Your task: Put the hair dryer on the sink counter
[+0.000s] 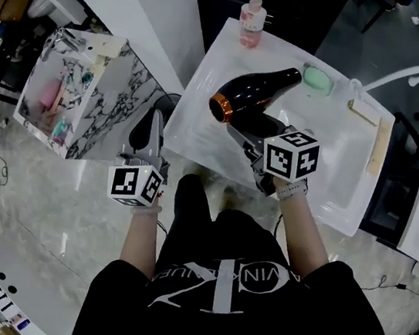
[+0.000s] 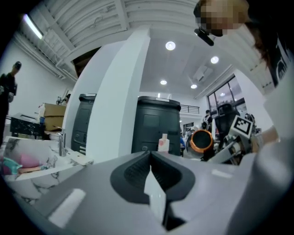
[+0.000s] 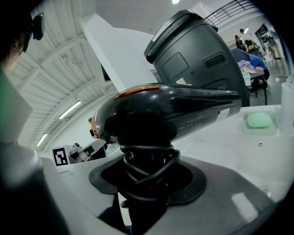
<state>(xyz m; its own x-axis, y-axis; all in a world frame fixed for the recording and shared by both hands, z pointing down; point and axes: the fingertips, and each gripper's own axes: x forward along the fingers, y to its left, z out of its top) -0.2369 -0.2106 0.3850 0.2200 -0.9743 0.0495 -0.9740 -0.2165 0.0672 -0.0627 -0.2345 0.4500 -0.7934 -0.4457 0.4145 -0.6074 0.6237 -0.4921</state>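
Note:
A black hair dryer [image 1: 256,93] with an orange ring at its back end is held over the white sink counter [image 1: 207,77], nozzle pointing to the far right. My right gripper [image 1: 250,132] is shut on its handle. In the right gripper view the jaws of the right gripper [image 3: 146,181] clamp the handle, with the black cord wound round it, below the dryer body [image 3: 174,108]. My left gripper [image 1: 154,127] hangs at the counter's near left corner, shut and holding nothing. The left gripper view shows the left gripper [image 2: 151,176] and, at right, the dryer's orange ring [image 2: 201,141].
On the counter stand a pink bottle [image 1: 251,22] at the far edge and a green soap [image 1: 316,79] in a dish beside the basin. A white faucet [image 1: 398,76] arches at the far right. A marble-patterned box [image 1: 79,97] with toiletries stands to the left.

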